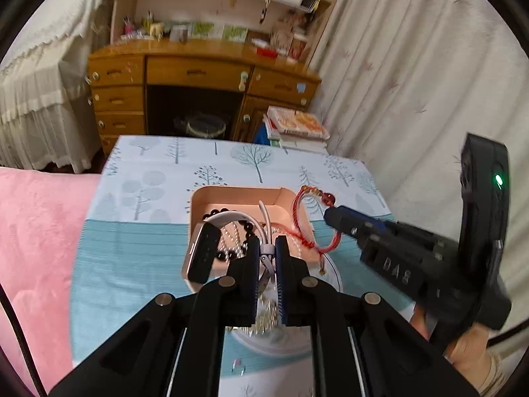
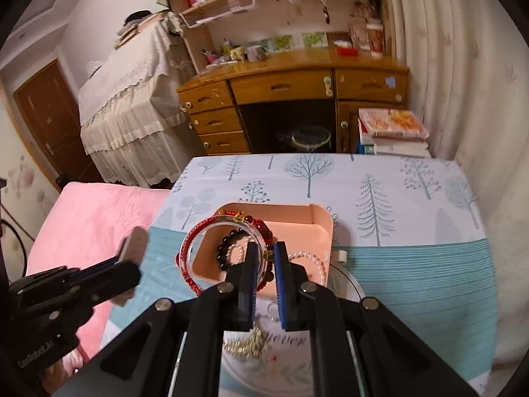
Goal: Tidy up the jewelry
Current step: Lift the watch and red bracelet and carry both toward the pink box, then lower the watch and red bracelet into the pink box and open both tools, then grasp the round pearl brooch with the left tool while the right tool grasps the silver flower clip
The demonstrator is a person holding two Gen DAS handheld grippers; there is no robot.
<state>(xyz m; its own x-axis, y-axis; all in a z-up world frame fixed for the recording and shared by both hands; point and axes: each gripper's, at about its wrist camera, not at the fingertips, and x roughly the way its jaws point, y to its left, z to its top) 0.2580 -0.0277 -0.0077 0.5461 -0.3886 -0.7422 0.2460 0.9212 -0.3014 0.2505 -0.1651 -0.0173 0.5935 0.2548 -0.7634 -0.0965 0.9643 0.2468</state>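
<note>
Left gripper [image 1: 267, 251] clamps one white watch [image 1: 206, 251] by strap above one pink tray [image 1: 238, 195]. Right gripper [image 2: 266, 258] pinches one red bracelet [image 2: 190, 258] over tray; one black bead bracelet [image 2: 226, 248] inside.

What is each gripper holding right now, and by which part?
Left gripper pinches the white-strapped watch by its strap near the buckle. Right gripper grips the red bracelets by their near side, above the pink tray.

Gold chain [image 2: 246, 342] lies half hidden behind the right hand-held gripper [image 2: 266, 258] (plate lettering [image 2: 291, 332] partly covered).
</note>
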